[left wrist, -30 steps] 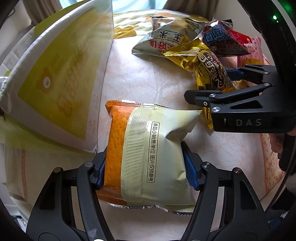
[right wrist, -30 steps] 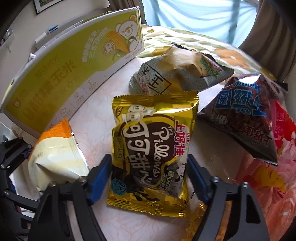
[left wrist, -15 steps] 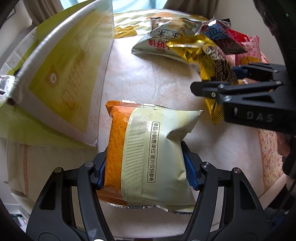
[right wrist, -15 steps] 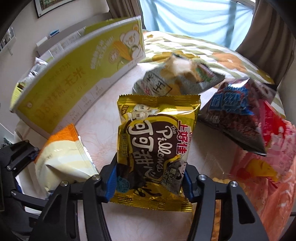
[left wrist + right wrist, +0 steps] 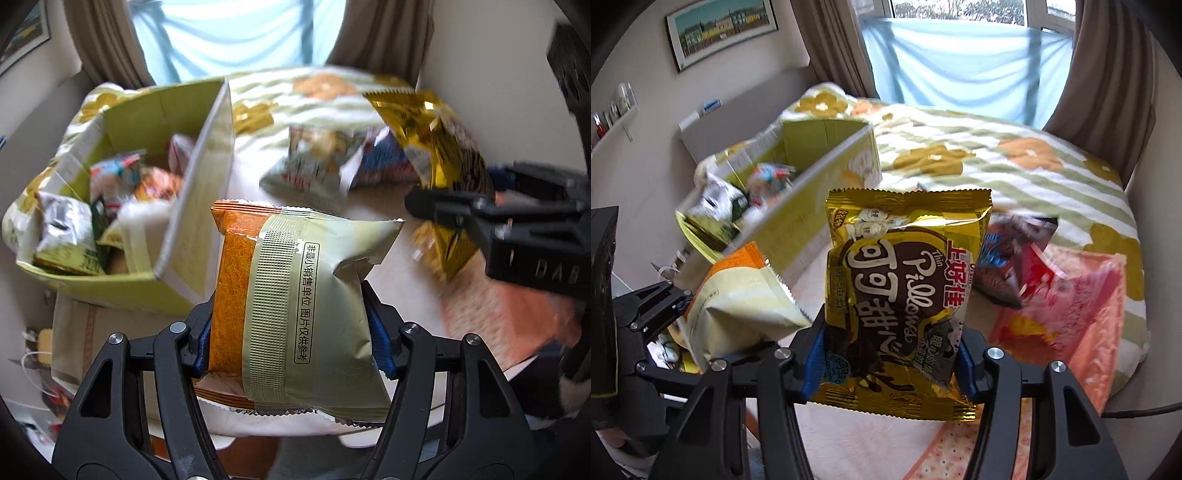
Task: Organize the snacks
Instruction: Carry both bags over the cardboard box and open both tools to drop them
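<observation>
My left gripper is shut on an orange and pale green snack packet and holds it up above the table. My right gripper is shut on a gold cocoa pillow snack bag, also lifted; the gold bag also shows at the right of the left wrist view. The orange and green packet shows at the left of the right wrist view. A yellow-green cardboard box with several snacks inside stands open to the left; it also shows in the right wrist view.
More snack bags lie on the table beyond the grippers: a grey-green one, a blue and dark one and a pink-red one. A bed with a flowered cover stands behind. A curtained window is at the back.
Both grippers have risen with their packets, so the open top and contents of the box now show. The right gripper closed on the gold bag and lifted it off the table.
</observation>
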A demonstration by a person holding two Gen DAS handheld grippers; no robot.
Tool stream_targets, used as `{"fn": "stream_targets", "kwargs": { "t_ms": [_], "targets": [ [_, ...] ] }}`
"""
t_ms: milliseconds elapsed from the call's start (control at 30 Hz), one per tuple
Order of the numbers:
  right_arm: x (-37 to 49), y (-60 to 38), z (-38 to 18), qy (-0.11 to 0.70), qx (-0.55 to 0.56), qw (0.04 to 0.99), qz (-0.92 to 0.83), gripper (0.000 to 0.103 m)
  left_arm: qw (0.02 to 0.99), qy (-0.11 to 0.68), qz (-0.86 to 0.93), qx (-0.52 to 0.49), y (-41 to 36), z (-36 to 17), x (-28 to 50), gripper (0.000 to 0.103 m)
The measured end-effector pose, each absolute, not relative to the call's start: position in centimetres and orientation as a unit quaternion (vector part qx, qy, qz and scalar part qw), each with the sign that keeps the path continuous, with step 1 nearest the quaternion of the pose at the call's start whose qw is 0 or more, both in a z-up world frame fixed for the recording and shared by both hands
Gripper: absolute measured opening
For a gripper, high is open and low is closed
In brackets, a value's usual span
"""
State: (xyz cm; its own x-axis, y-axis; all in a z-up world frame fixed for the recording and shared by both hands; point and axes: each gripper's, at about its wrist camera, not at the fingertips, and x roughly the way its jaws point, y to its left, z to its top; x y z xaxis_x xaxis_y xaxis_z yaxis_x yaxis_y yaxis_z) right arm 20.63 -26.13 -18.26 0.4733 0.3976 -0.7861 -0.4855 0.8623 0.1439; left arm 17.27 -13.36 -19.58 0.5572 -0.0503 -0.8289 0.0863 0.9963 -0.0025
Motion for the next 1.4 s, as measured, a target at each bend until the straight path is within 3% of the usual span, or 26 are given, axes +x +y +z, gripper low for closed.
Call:
{"fn": "stream_targets", "kwargs": {
  "t_ms": [300, 600, 933, 1167, 1267, 1300, 1400],
  "targets": [
    [20.5, -24.3, -11.8, 0.392, -0.055, 0.882, 0.256, 0.053, 0.914, 0.405, -0.024, -0.014, -9.3, -13.0, 18.1, 0.062],
    [23.4, -16.8, -9.8, 0.374, -0.046, 0.894, 0.242, 0.053, 0.924, 0.383, -0.01, -0.017, 1.2, -9.7, 22.4, 0.062],
    [27.8, -7.0, -11.3, 0.394, -0.009, 0.893, 0.215, 0.053, 0.91, 0.413, -0.035, -0.005, 12.0, -10.6, 30.2, 0.063],
    [29.3, -3.4, -13.1, 0.413, 0.016, 0.893, 0.179, 0.053, 0.898, 0.434, -0.071, 0.025, 13.6, -12.6, 34.6, 0.063],
    [29.6, -2.7, -13.6, 0.42, 0.018, 0.892, 0.165, 0.053, 0.895, 0.438, -0.079, 0.033, 13.6, -13.4, 35.8, 0.078],
    [29.7, -2.5, -13.7, 0.423, 0.019, 0.892, 0.161, 0.053, 0.894, 0.439, -0.079, 0.034, 13.7, -13.6, 36.0, 0.099],
    [29.9, -2.6, -14.2, 0.431, 0.024, 0.89, 0.148, 0.053, 0.895, 0.437, -0.082, 0.027, 14.1, -13.7, 36.3, 0.103]
  ]
}}
